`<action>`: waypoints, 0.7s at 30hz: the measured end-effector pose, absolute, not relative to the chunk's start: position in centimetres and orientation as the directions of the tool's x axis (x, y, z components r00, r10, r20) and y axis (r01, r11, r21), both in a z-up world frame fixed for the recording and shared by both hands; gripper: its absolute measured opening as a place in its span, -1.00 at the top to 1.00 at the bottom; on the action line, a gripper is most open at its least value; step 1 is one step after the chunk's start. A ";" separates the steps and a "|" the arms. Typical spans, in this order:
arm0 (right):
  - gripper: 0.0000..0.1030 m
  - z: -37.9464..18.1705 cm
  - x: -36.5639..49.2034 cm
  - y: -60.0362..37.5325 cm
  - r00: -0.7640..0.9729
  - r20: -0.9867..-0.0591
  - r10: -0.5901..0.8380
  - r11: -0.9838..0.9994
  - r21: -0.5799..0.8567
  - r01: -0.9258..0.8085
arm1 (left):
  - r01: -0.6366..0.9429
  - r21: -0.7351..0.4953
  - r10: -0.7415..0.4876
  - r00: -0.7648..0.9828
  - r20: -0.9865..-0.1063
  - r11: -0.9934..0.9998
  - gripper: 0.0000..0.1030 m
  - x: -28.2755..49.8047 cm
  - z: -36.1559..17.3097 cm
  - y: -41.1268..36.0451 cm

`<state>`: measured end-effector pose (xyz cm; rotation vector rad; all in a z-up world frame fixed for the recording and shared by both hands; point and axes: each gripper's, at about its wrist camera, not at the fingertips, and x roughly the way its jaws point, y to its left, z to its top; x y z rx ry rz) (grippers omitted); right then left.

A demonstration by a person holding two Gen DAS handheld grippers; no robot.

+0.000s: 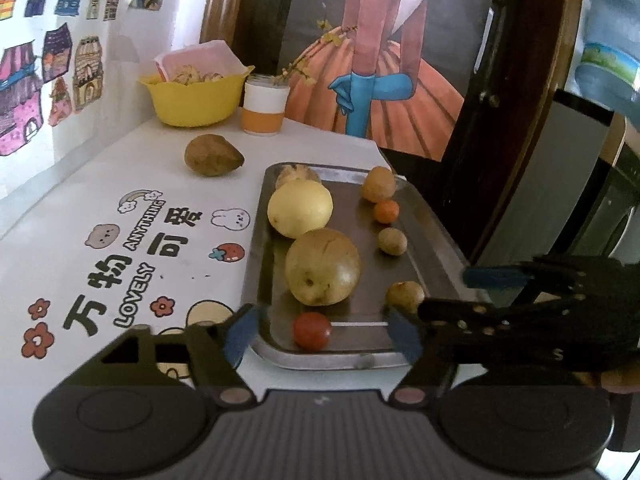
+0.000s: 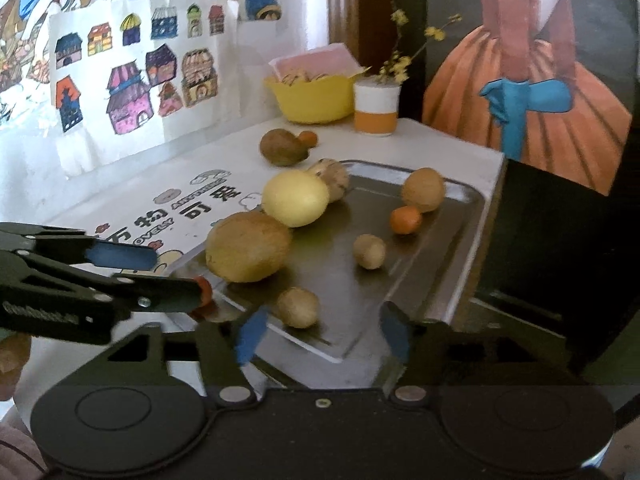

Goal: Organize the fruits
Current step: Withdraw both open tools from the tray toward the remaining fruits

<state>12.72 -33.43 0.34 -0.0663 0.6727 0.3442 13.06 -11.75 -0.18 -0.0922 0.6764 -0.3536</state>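
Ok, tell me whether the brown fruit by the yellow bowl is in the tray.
Out. The brown fruit lies on the white table, beyond the tray's far corner.

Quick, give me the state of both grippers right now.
Left gripper: open, holding nothing, fingers either side of the near edge of the metal tray.
Right gripper: open, holding nothing, over the tray's near corner.

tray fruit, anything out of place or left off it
Yes. A brown fruit lies on the table beyond the tray, not on it, and the right wrist view shows a small orange fruit just behind it. The rest of the fruit sits on the tray.
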 end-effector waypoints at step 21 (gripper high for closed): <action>-0.99 5.1 5.5 -28.6 0.551 -0.751 0.363 0.879 0.081 -0.469 | 0.344 -0.022 -0.258 0.658 -0.708 0.939 -0.99 8.6 2.1 -4.4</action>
